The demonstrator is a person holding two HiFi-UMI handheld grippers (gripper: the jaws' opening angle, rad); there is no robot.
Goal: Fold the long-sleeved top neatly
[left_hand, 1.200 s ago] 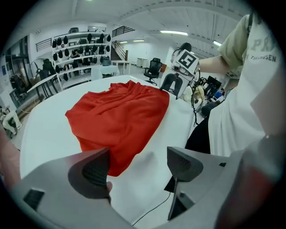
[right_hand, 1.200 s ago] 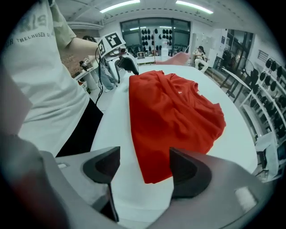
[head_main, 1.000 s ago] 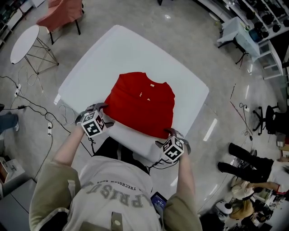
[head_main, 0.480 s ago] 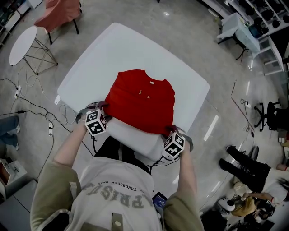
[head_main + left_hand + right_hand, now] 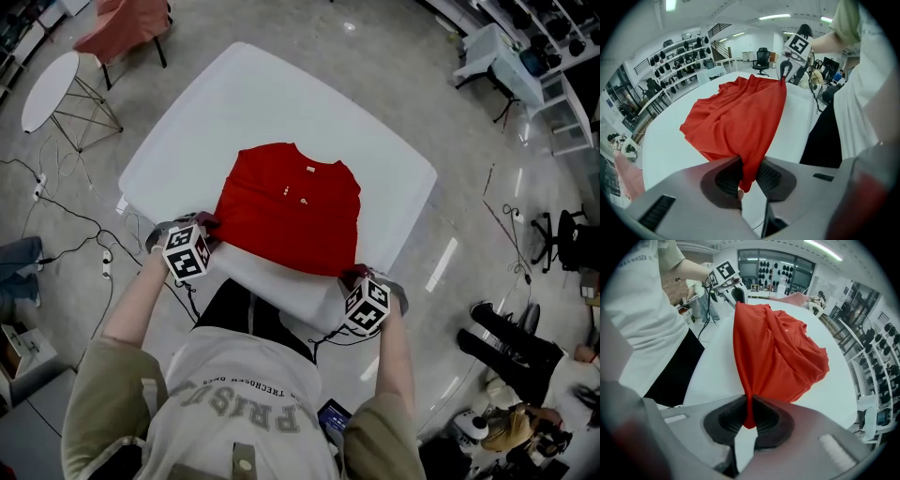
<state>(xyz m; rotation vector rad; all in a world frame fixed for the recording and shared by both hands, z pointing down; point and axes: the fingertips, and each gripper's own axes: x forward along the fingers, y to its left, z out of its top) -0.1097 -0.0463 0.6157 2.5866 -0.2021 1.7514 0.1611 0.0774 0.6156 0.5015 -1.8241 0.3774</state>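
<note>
Red fabric of the long-sleeved top (image 5: 291,217) lies spread on the white bench (image 5: 262,94), collar toward the far side, hem toward the person (image 5: 244,403); where its sleeves lie cannot be made out. The left gripper (image 5: 206,225) is at the near left hem corner and the right gripper (image 5: 354,276) at the near right one. From the head view both corners are hidden by the grippers and their marker cubes (image 5: 186,251), and the person's body cuts off the bench's near edge.

The left gripper view shows its fingers (image 5: 725,180) having just been closing, now pinching a thick bunch of red cloth whose tip hangs below the pads. In the right gripper view the fingers (image 5: 769,420) have likewise just been closing and squeeze a thin fold of the hem. Between the 2 grippers the hem runs as a stretched edge; the cloth beyond it bunches in soft folds. 3 small white marks (image 5: 293,189) below the collar are too small to read.
</note>
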